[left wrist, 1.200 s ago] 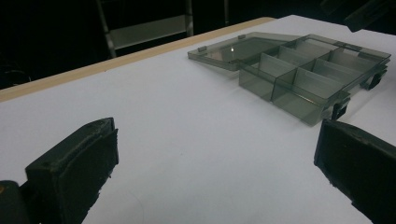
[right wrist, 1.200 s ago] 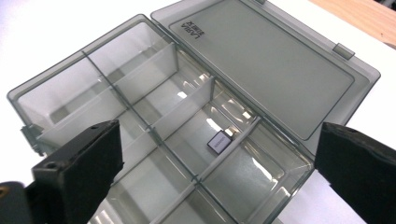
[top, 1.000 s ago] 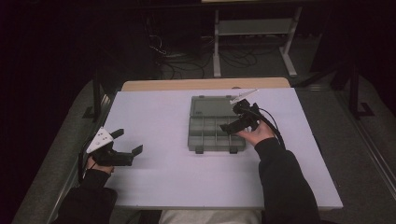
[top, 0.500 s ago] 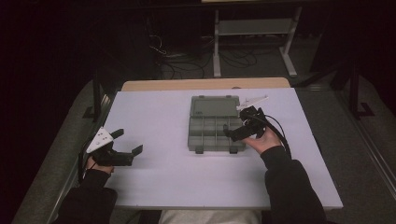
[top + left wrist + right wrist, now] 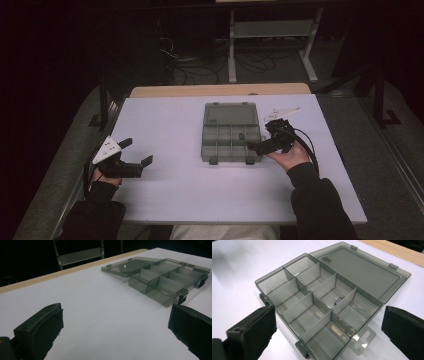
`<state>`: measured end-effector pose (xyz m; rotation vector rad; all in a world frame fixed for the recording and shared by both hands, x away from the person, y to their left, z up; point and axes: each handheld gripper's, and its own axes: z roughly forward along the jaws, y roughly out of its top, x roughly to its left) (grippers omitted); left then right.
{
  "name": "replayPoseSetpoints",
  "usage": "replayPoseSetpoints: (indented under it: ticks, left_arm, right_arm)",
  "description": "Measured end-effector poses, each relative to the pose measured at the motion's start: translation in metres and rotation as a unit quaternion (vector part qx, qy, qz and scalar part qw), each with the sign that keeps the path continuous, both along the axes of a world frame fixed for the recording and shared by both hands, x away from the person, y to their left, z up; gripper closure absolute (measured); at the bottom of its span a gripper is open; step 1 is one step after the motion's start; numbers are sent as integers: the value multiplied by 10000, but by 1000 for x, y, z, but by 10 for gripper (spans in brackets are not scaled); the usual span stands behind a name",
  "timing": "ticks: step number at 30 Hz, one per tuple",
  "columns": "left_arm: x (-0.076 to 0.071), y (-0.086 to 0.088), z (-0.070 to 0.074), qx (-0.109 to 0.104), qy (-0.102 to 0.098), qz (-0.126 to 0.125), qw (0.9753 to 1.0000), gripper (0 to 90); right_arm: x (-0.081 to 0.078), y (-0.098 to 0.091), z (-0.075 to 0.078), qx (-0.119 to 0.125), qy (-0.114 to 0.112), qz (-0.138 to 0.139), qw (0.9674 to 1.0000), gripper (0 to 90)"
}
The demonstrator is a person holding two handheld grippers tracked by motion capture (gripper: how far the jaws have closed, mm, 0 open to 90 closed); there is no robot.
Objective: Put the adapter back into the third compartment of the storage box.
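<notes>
That little dark piece (image 5: 339, 300) in your organizer box (image 5: 324, 307) is too small to make out, and a divider hides part of it. In the right gripper view the bottom edge cuts off the box's near corner. In the left gripper view the box (image 5: 165, 277) has its latches clipped by the right edge.

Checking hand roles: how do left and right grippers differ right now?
The right gripper sits at the open organizer box, jaws pointing over its compartments; the left gripper rests apart near the table's left edge, aimed at bare surface. Both have jaws open and hold nothing.
</notes>
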<state>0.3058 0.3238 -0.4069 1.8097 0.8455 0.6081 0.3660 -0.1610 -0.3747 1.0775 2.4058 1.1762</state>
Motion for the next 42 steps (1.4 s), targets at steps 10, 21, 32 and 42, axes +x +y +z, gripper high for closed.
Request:
replayPoseSetpoints:
  ticks: [10,21,32,42]
  left_arm:
    - [0,0,0,5,-7,8,10000,0]
    - [0,0,0,9,-11,14,10000,0]
    - [0,0,0,10,-7,15,10000,0]
    - [0,0,0,13,-1,16,10000,0]
  right_arm:
    - [-12,-14,1,286,-120,-63,9995,0]
    - [-21,-30,-6,458,-196,-208,9985,0]
    - [-35,-46,-13,651,-257,-321,9970,0]
    - [-48,-59,-24,581,-352,-429,9968,0]
